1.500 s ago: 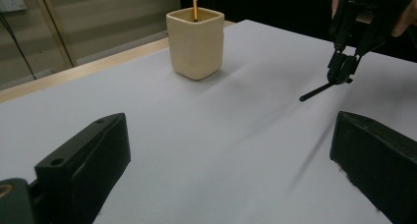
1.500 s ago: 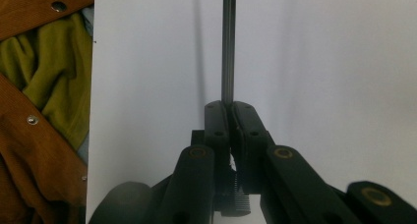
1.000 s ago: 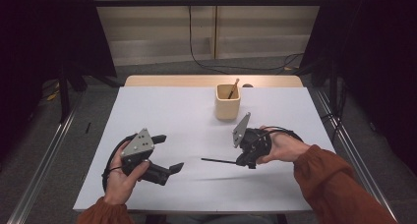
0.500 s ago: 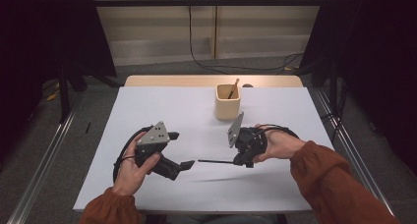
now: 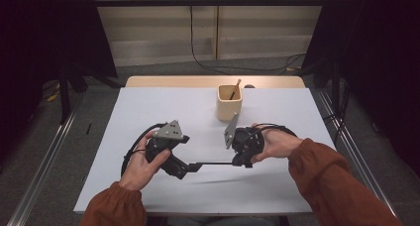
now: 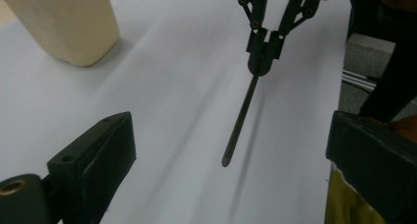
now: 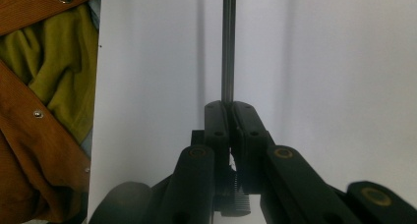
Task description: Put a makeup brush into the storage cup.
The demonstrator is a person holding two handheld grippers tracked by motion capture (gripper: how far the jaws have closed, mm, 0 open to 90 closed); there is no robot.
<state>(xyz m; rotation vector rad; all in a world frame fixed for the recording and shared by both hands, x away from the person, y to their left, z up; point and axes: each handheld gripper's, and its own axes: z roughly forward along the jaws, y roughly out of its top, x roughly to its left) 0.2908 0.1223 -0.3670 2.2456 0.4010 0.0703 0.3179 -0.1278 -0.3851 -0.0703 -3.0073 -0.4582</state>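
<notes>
My right gripper is shut on one end of a thin dark rod, which it holds level above the white table, pointing left. In the right gripper view the rod runs straight up from the closed gripper. My left gripper is open at the rod's free end. In the left gripper view the rod hangs from the other gripper. Its tip sits in the wide gap of my left gripper, touching neither jaw.
A beige cup stands at the back centre of the table with a brown stick in it; the cup is at the upper left of the left gripper view. An orange-brown sleeve lies along the table's near edge.
My left hand has moved right and a little away from the near edge, bringing its open jaws up to the rod's tip. The right gripper has edged left with the rod still in it.
</notes>
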